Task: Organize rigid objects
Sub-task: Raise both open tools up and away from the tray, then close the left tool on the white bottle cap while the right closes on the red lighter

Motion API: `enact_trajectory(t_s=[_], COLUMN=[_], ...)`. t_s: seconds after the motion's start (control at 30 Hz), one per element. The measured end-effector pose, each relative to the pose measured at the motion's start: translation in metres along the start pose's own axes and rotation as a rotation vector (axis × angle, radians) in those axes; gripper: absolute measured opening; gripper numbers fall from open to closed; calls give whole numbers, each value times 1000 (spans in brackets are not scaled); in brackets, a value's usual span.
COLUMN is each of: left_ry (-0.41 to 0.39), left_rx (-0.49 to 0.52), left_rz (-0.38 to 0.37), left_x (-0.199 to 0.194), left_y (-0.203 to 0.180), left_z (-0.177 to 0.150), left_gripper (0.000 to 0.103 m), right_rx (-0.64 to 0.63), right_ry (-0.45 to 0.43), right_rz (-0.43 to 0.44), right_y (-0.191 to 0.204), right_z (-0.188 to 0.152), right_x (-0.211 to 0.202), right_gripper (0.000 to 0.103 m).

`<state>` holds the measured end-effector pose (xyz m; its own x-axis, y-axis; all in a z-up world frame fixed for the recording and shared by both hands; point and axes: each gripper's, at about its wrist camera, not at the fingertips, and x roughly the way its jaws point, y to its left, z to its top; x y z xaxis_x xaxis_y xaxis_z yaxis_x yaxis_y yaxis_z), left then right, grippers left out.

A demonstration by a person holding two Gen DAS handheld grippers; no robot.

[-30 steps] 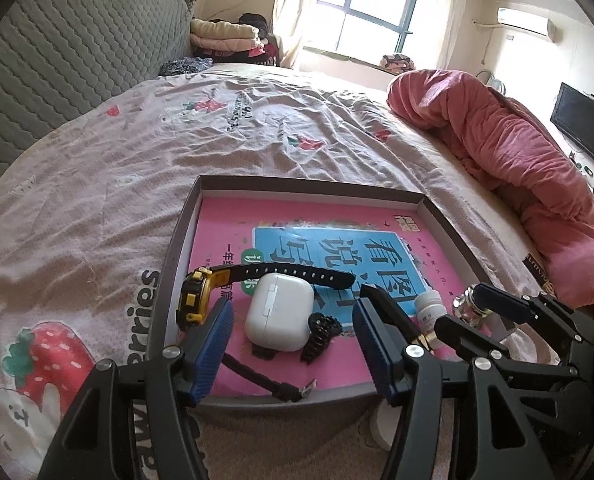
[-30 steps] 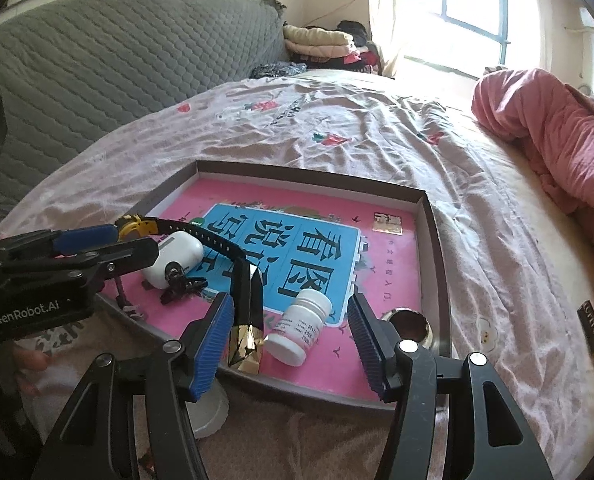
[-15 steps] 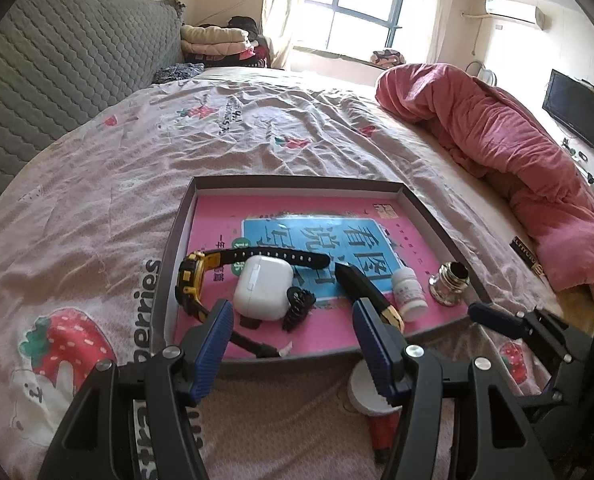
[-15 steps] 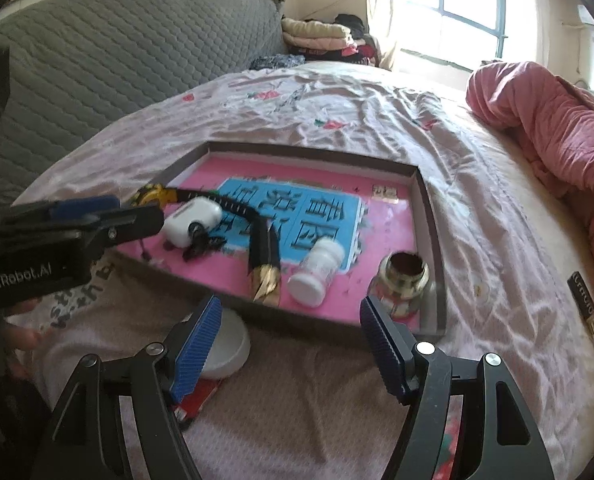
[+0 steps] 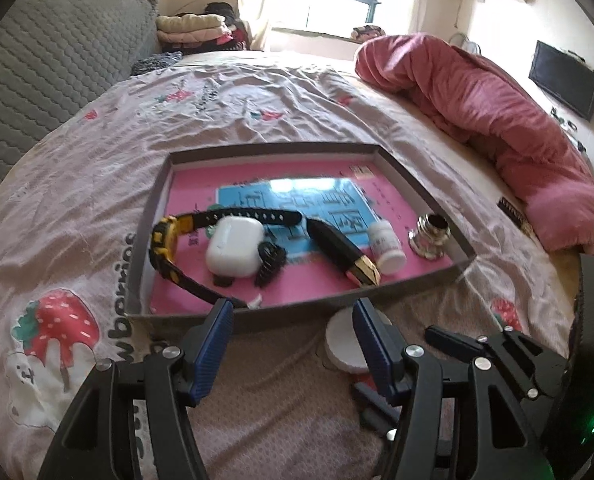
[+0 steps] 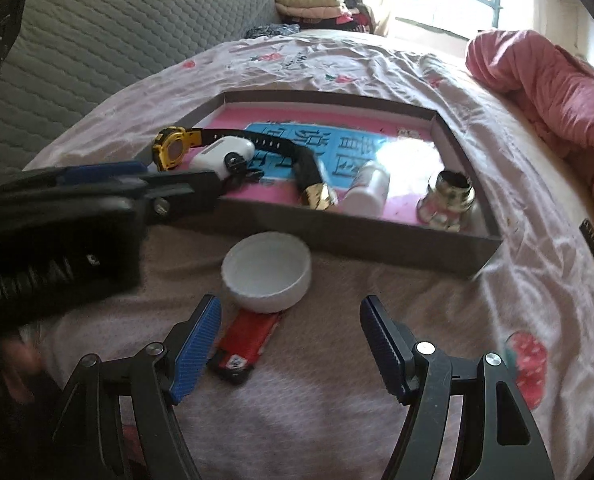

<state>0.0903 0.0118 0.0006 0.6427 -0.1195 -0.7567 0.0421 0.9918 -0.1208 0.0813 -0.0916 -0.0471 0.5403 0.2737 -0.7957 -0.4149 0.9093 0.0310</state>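
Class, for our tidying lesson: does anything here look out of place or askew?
Yes. The white dish and the red lighter lie on the bedsheet, outside the tray that holds everything else. Inside the tray, the pill bottle lies tipped on its side.

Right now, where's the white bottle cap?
The white bottle cap lies on the bedsheet outside the tray, just in front of its near wall, touching the red lighter; right wrist view, centre.

one watch (image 5: 165, 240), one bottle (image 5: 386, 245), one tray (image 5: 257, 148)
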Motion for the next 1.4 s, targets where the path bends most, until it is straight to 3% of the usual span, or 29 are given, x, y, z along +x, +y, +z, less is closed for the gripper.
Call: enact_trajectory(t_s=[0.17,0.47,0.87,1.4], left_ry=[23,38,71,149], left_rx=[16,22,60,-1], left_rz=[-4,-14,-97,-92], left_x=[5,11,22,55], left_y=[-4,-4,-33,-26], left_z=[-5,-8,-9,-16], left_gripper=[61,61,61,61], right_rx=[72,53,60,-2], right_ry=[41,52,40,26], right_rz=[1,-60,13,16], right_y=[-5,-16,-43,-34], right_z=[-5,-6,-8,-5], right_x=[12,16,10,15], right_gripper=[73,73,71,71])
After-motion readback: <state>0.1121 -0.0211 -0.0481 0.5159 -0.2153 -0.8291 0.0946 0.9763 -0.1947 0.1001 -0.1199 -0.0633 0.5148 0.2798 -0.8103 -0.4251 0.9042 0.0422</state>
